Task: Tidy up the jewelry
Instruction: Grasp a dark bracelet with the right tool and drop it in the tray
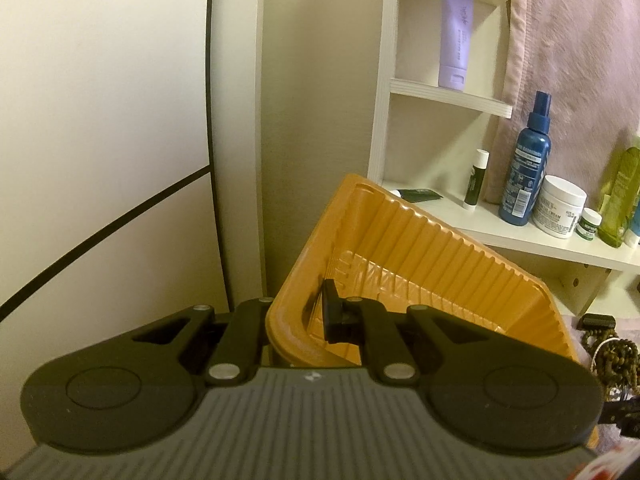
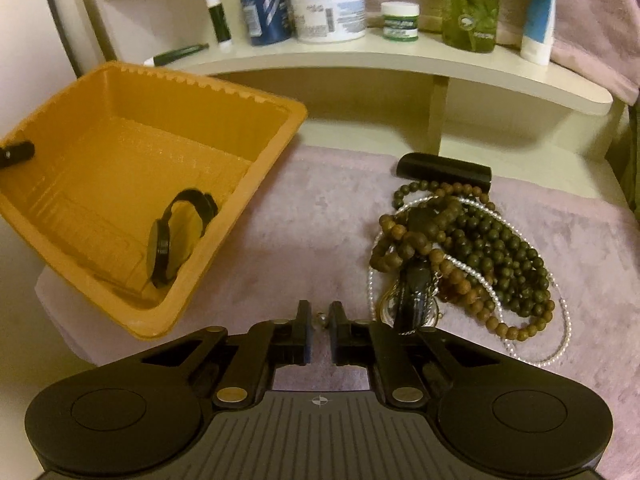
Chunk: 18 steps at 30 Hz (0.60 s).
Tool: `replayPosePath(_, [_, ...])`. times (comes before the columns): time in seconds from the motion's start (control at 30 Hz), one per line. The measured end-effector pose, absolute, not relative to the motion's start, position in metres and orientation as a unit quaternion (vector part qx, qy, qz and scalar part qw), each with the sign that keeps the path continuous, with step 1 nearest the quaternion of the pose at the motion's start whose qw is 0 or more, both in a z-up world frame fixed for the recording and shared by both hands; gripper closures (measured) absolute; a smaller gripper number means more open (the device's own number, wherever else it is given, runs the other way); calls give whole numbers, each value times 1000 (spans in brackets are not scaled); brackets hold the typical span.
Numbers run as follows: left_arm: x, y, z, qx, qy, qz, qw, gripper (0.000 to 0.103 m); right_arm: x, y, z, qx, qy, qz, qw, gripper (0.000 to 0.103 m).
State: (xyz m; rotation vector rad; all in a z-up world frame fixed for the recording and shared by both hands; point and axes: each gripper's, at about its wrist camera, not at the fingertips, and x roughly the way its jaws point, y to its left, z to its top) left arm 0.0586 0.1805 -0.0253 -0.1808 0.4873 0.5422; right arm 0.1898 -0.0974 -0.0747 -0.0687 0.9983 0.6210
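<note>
An orange plastic tray point(image 1: 440, 248) is lifted and tilted, and my left gripper point(image 1: 298, 308) is shut on its near wall, one finger inside and one outside. In the right wrist view the same tray point(image 2: 120, 92) holds a black wristwatch point(image 2: 160, 248), and a left fingertip point(image 2: 16, 154) shows at its rim. My right gripper point(image 2: 321, 320) hangs low over the pink cloth, its jaws nearly together on a small silver piece point(image 2: 321, 316). Just to its right lies a heap of brown and dark bead strings point(image 2: 480, 248) with a pearl strand point(image 2: 560, 320).
A black oblong case point(image 2: 444, 170) lies behind the beads. A white shelf point(image 2: 360, 60) at the back carries a blue spray bottle point(image 1: 524, 168), a white cream jar point(image 2: 328, 12), a small green-label jar point(image 2: 400, 20) and a green bottle point(image 2: 472, 8). A pale wall stands at left.
</note>
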Motion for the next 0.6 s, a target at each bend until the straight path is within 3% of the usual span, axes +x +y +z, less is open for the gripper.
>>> replayPosePath(0.33, [58, 181, -25, -90, 238, 265, 930, 93, 198, -101, -20, 53, 407, 340, 846, 94])
replayPosePath(0.6, [58, 181, -25, -92, 238, 264, 930, 93, 195, -61, -25, 41, 442, 417, 793, 94])
